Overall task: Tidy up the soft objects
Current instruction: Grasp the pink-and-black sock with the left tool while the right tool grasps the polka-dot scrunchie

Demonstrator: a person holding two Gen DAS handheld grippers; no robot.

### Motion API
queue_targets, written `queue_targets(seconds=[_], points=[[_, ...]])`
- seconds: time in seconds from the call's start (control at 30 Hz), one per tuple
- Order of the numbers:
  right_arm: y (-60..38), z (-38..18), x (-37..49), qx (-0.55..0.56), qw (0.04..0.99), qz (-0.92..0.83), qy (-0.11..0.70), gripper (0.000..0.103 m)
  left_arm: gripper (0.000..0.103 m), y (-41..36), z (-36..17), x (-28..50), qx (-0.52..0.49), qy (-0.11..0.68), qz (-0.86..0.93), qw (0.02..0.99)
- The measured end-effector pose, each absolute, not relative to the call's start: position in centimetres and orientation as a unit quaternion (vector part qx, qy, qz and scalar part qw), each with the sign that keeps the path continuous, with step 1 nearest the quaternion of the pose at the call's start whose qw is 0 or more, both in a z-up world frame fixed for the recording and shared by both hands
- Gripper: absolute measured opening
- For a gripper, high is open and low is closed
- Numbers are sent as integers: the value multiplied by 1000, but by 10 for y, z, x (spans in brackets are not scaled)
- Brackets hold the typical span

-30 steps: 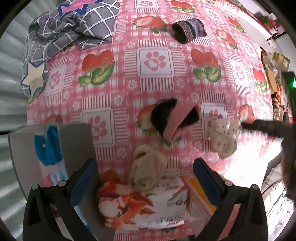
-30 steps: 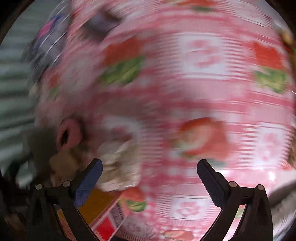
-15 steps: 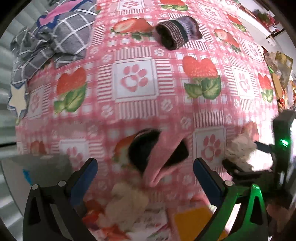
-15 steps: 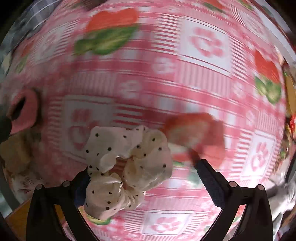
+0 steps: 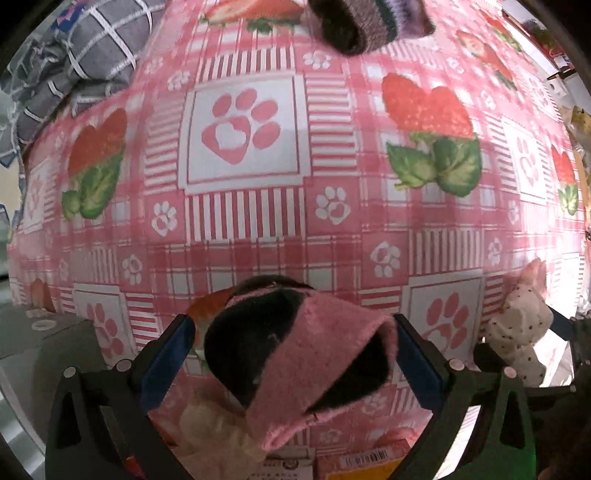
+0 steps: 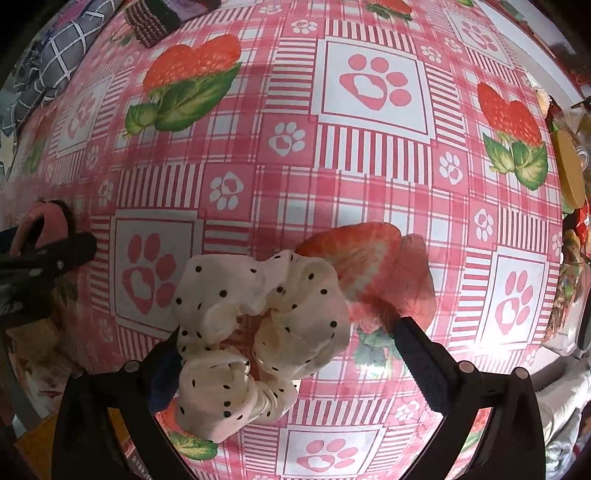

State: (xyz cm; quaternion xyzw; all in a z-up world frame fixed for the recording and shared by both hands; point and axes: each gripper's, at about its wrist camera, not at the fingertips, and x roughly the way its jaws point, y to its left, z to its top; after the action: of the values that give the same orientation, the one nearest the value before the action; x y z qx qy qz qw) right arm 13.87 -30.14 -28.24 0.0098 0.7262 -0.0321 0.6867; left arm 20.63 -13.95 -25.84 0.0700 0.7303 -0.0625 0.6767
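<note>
A pink and black sock [image 5: 299,354] lies on the strawberry tablecloth between the fingers of my left gripper [image 5: 291,354], which is open around it. A white polka-dot scrunchie [image 6: 258,332] lies between the fingers of my right gripper [image 6: 291,358], also open; the scrunchie touches the left finger. The scrunchie also shows at the right in the left wrist view [image 5: 517,332]. The sock's edge [image 6: 48,225] and the left gripper's finger [image 6: 55,251] show at the left in the right wrist view. A cream soft item [image 5: 214,428] lies below the sock.
A striped brown and purple sock [image 5: 365,22] lies at the far side. A grey checked cloth [image 5: 74,59] is bunched at the far left. Printed boxes [image 5: 354,461] sit at the near edge. A grey box wall [image 5: 40,347] stands at the left. Clutter [image 6: 569,177] lines the right table edge.
My left gripper moved forward and down until the pink and black sock sits between its fingers. My right gripper swung over and closed in on the polka-dot scrunchie.
</note>
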Motion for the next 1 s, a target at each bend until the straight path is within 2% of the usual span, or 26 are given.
queue_targets(seconds=[0.37, 0.43, 0.47, 0.5, 0.53, 0.57, 0.6, 0.63, 0.7, 0.8, 1.0], points=[[-304, -273, 126, 0, 693, -32, 720, 102, 103, -129, -269, 197, 66, 728, -68, 679], [-301, -270, 126, -3, 696, -28, 718, 96, 103, -129, -268, 201, 69, 741, -69, 664], [-299, -265, 126, -6, 699, -24, 714, 85, 102, -130, -268, 204, 68, 745, -68, 660], [-296, -259, 126, -12, 705, -16, 709, 69, 100, -130, -269, 206, 67, 746, -67, 660], [-294, -255, 126, -16, 708, -10, 706, 60, 98, -131, -267, 205, 68, 743, -68, 663], [-293, -251, 127, -19, 710, -2, 703, 43, 93, -134, -267, 208, 71, 740, -71, 665], [-293, -248, 128, -12, 710, 8, 704, 34, 85, -136, -264, 207, 76, 737, -76, 668], [-295, -247, 129, -5, 709, 12, 705, 34, 79, -139, -260, 206, 81, 732, -81, 671], [-298, -244, 128, 7, 706, 13, 708, 31, 40, -144, -251, 206, 95, 723, -94, 678], [-307, -237, 126, 38, 706, 10, 707, 31, 32, -142, -244, 208, 90, 721, -97, 680], [-324, -214, 115, 73, 710, 2, 701, 31, 32, -126, -222, 207, 92, 704, -98, 698]])
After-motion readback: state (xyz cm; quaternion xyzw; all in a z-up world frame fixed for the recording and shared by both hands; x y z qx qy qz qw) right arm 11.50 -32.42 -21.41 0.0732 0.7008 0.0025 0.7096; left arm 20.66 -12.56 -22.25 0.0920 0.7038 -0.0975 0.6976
